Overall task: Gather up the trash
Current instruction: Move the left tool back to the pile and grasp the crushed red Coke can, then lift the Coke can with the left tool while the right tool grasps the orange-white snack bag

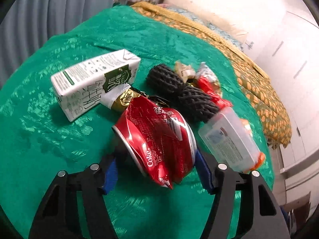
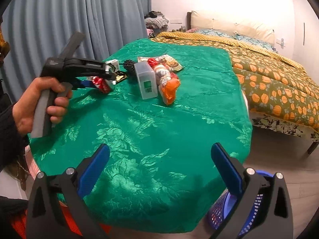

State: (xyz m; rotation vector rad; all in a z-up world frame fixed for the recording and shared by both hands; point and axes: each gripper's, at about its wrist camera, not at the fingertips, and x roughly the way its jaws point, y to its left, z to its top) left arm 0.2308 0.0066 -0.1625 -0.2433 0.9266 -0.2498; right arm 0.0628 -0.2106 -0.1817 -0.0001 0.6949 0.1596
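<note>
A crushed red Coke can (image 1: pixel 159 135) lies on the green tablecloth (image 1: pixel 49 139), and my left gripper (image 1: pixel 156 158) is shut on it, a blue pad at each side. The right wrist view shows that gripper (image 2: pixel 95 83), held by a person's hand (image 2: pixel 39 103), with the can (image 2: pixel 100 83) at its tips. Behind the can lie a white milk carton (image 1: pixel 93 79), a gold wrapper (image 1: pixel 123 99), a black foam net (image 1: pixel 179 91), a red wrapper (image 1: pixel 207 85) and a clear plastic box (image 1: pixel 227 141). My right gripper (image 2: pixel 159 159) stands open over bare cloth near the table's front edge.
An orange net bag (image 2: pixel 171 89) and snack packets lie beside the clear box (image 2: pixel 146 81). A blue perforated basket (image 2: pixel 225 209) sits on the floor below the table's front right corner. A bed with a pumpkin-print quilt (image 2: pixel 269 75) stands to the right; grey curtains (image 2: pixel 79 10) hang behind.
</note>
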